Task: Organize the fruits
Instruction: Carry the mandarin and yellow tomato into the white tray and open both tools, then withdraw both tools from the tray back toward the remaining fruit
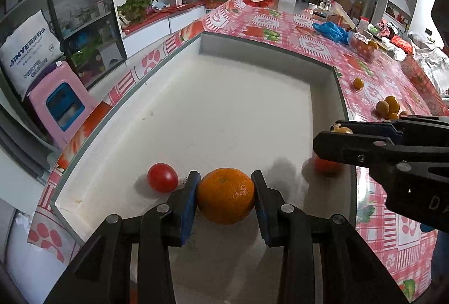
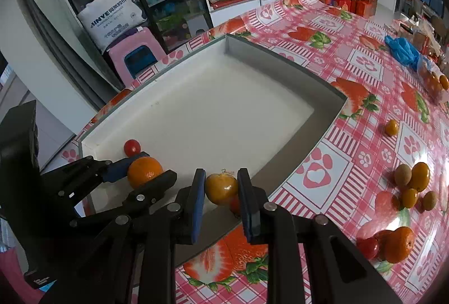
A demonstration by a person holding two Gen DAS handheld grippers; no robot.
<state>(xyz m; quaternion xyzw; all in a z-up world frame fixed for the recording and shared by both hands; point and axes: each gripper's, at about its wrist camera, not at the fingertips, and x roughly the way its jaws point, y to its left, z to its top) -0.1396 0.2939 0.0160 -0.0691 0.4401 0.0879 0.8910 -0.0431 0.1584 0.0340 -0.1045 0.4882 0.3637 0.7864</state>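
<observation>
Holding a round orange mandarin (image 1: 226,196) in my left hand-held gripper (image 1: 226,196) and a smaller yellow-orange fruit (image 2: 221,189) in my right hand-held gripper (image 2: 221,189) over the shallow white tray (image 2: 322,113), I find two red tomatoes (image 1: 162,177) inside; several fruits (image 2: 412,180) remain on the worktop (image 2: 350,57).

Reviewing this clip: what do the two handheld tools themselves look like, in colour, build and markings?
Both look alike. The left tool has matte black plastic linkage arms joined by round silver rivets, ending in two flat fingers faced with ribbed blue pads. The right tool shows the same black arms, silver pins and blue pads; seen from the left wrist, its body bears faint pale lettering. No cables or sleeves are visible.
</observation>
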